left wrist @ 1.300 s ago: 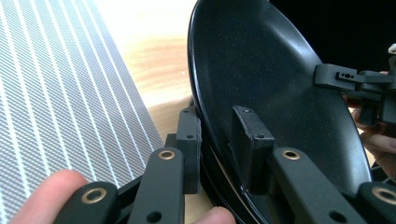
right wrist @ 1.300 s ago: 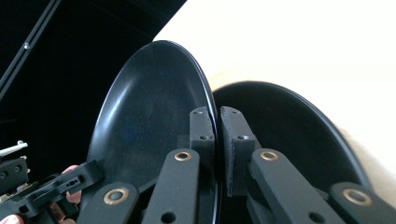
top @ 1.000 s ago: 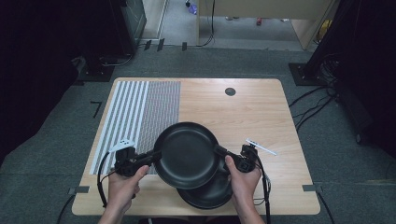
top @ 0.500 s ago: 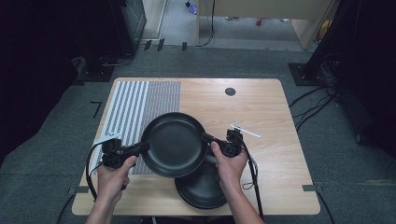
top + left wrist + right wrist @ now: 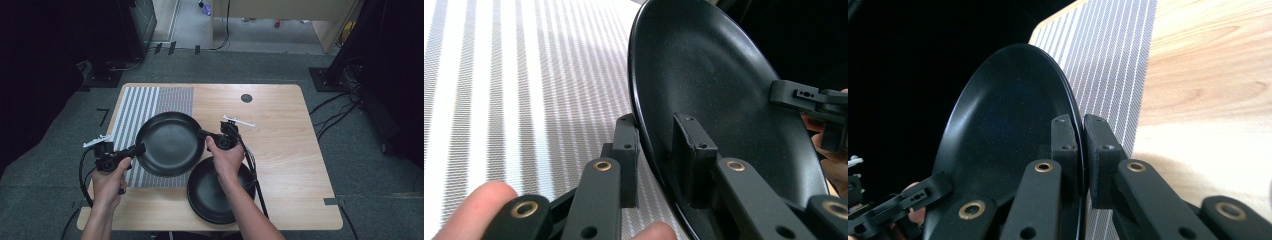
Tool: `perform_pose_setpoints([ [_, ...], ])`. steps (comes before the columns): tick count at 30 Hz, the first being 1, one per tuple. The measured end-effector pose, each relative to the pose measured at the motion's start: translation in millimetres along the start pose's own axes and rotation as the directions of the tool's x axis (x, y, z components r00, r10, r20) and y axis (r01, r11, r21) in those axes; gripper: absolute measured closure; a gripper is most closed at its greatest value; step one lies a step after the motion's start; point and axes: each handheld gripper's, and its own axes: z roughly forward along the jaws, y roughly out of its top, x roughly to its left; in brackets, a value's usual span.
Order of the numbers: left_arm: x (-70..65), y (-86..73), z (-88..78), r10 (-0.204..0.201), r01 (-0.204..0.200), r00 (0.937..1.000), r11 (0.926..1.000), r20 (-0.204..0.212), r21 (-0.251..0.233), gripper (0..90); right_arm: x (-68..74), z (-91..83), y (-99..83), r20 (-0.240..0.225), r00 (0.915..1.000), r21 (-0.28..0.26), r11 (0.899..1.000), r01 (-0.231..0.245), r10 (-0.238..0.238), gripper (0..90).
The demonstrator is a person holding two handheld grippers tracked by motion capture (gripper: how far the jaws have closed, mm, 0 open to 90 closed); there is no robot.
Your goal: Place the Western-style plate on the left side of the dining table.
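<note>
High view: both grippers clamp round matte-black plate (image 5: 170, 143).

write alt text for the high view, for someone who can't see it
Two hands hold a black plate by its opposite rims, left tool and right tool each clamped on it, above a striped mat on a wooden table. A second plate rests nearer the person.

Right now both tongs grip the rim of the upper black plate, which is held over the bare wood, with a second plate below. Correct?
Not quite. In the high view the upper plate is over the striped mat, not bare wood. Both tongs, left and right, grip its rim; the second plate lies below.
</note>
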Motion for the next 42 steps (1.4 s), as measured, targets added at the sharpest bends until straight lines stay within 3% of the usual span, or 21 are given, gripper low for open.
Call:
perform_pose_setpoints([
  [12,34.3,14.8,11.2,-0.077,0.075,0.9954,0.9967,-0.057,-0.029,74.0,3.2,52.3,17.8,0.007,0.9998,0.062,0.998,-0.017,0.017,85.4],
  [19,59.8,18.5,24.2,-0.140,0.137,0.9868,0.9898,-0.081,-0.037,74.0,2.7,90.8,30.3,0.040,0.9991,0.112,0.993,-0.020,0.016,85.3],
  [20,67.7,18.3,28.4,-0.160,0.157,0.9832,0.9868,-0.088,-0.040,74.0,2.4,95.5,31.2,0.041,0.9990,0.117,0.993,-0.022,0.017,85.3],
  [24,77.2,17.3,36.9,-0.185,0.182,0.9766,0.9825,-0.109,-0.040,74.0,-3.7,114.9,31.9,0.062,0.9977,0.137,0.990,-0.037,0.029,85.1],
  [32,97.9,18.6,50.6,-0.251,0.247,0.9612,0.9678,-0.114,-0.048,75.9,-14.7,140.3,31.3,0.082,0.9951,0.146,0.987,-0.067,0.055,84.9],
  [42,105.4,22.5,64.0,-0.275,0.268,0.9534,0.9609,-0.124,-0.070,76.6,-17.8,154.1,34.6,0.116,0.9919,0.106,0.992,-0.063,0.050,83.8],
])
